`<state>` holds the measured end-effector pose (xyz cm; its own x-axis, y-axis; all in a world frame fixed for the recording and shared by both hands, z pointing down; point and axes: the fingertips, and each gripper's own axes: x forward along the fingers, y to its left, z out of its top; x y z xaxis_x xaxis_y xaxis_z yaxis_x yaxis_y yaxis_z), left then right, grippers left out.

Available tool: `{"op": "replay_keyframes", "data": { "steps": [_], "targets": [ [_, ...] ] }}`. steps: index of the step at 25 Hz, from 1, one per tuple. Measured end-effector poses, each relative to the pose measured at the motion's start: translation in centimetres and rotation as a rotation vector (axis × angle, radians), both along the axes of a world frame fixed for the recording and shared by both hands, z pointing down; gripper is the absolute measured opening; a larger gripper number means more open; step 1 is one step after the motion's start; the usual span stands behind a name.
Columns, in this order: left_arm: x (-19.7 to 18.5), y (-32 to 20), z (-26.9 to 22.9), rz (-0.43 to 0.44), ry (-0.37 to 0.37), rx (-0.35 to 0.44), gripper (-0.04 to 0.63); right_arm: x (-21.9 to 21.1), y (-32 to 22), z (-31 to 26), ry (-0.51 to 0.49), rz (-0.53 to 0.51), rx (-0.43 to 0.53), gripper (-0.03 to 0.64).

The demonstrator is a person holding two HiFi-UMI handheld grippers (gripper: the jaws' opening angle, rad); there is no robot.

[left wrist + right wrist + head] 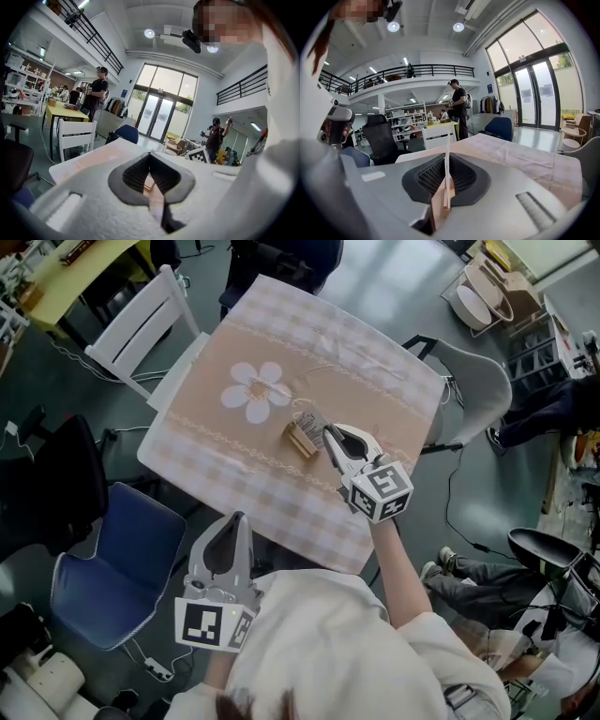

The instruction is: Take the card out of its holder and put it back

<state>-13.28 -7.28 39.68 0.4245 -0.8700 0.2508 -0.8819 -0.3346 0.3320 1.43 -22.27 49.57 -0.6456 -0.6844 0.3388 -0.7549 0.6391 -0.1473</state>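
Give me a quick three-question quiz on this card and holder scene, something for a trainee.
1. Multiple choice: what is the right gripper shut on? A) a pen B) the card C) nothing
2. True or false: the left gripper touches the wooden holder.
3. Fill in: the tablecloth bears a white ____ print.

Key: 1 B. 2 false; the left gripper is near the table's front edge, apart from the wooden holder. 3 flower.
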Motion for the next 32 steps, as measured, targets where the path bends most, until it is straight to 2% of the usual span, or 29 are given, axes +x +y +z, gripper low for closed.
{"op": "replay_keyframes", "data": {
  "steps": [32],
  "targets": [
    [0.5, -0.1, -0.3, 0.009, 0.005, 0.014, 0.0, -0.8, 0.2, 1.4, 0.053, -0.05, -0.033, 0.018]
  ]
}}
